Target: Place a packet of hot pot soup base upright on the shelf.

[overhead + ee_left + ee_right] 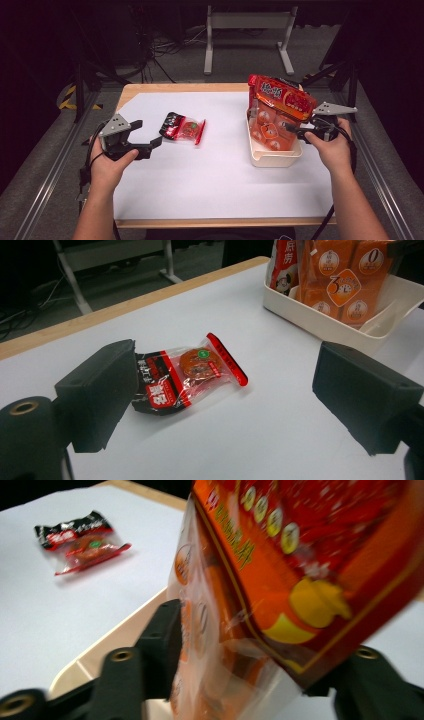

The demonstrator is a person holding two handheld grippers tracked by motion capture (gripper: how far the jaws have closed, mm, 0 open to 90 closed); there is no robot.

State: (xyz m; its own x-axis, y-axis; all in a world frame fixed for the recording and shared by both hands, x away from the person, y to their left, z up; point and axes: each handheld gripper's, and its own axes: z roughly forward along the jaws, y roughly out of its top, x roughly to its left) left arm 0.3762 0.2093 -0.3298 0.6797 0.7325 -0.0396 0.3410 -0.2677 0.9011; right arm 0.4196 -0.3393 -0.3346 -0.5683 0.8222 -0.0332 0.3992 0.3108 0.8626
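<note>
The tabletop (200, 180) is white with a pale wooden rim. The small packet (182, 128) is black at one end with red and white lettering, clear in the middle over an orange-brown disc, and red along its edge. The tray (272, 159) is cream. The large bag (280, 97) is red and orange with yellow marks, blurred in the right gripper view, perhaps lettering. Both tools' jaws are black.

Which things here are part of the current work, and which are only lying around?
In the work:
- orange-red snack bag
- cream bin
- small snack packet
- right hand-held gripper
- left hand-held gripper

Lying about:
- grey metal stand
- floor cables
</note>
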